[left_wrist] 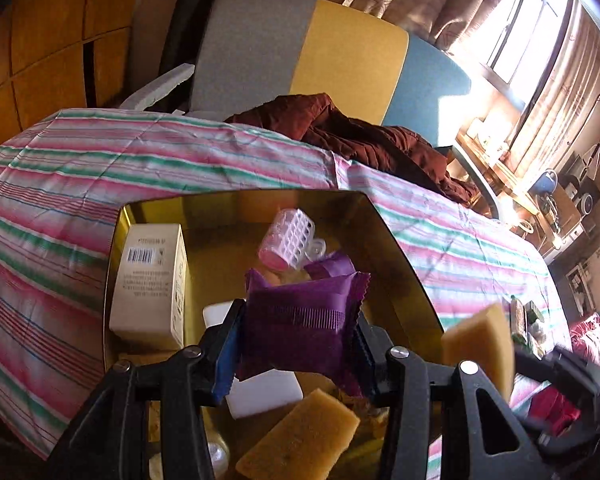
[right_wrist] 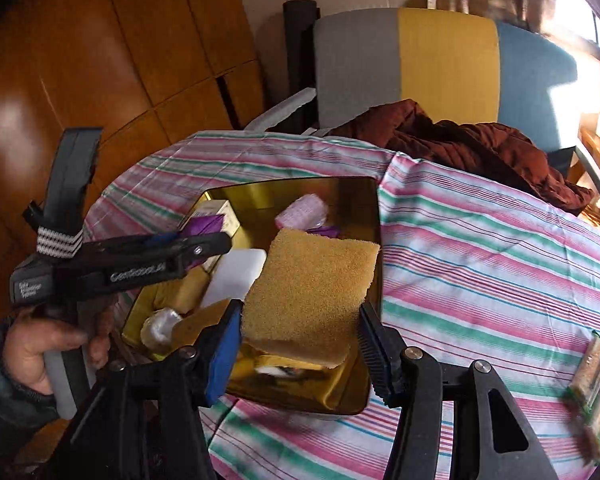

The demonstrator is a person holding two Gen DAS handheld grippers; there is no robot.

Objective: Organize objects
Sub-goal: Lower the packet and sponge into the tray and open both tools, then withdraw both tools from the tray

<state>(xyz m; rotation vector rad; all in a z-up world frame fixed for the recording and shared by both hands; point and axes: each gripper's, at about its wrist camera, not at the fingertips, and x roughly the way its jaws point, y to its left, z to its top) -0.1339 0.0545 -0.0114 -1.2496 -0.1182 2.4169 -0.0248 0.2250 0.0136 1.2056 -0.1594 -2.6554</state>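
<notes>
My left gripper (left_wrist: 300, 320) is shut on a purple foil packet (left_wrist: 300, 320), holding it over an open gold tin (left_wrist: 400, 264). In the tin lie a white carton (left_wrist: 152, 280), a pink hair roller (left_wrist: 288, 244), a white block (left_wrist: 264, 392), a yellow sponge (left_wrist: 300, 440) and another purple packet (left_wrist: 332, 264). My right gripper (right_wrist: 300, 312) is shut on a second yellow sponge (right_wrist: 312, 292), above the near side of the gold tin (right_wrist: 376, 240). In the right wrist view a hand (right_wrist: 40, 352) holds the left gripper (right_wrist: 204, 246) at the tin's left rim.
The tin rests on a pink, green and white striped cloth (right_wrist: 480, 264). A brown jacket (right_wrist: 460, 144) lies at the far edge, before a chair with a grey, yellow and blue back (right_wrist: 444, 64). Snack packets (right_wrist: 592, 380) lie at the right. A wooden wardrobe (right_wrist: 100, 60) stands to the left.
</notes>
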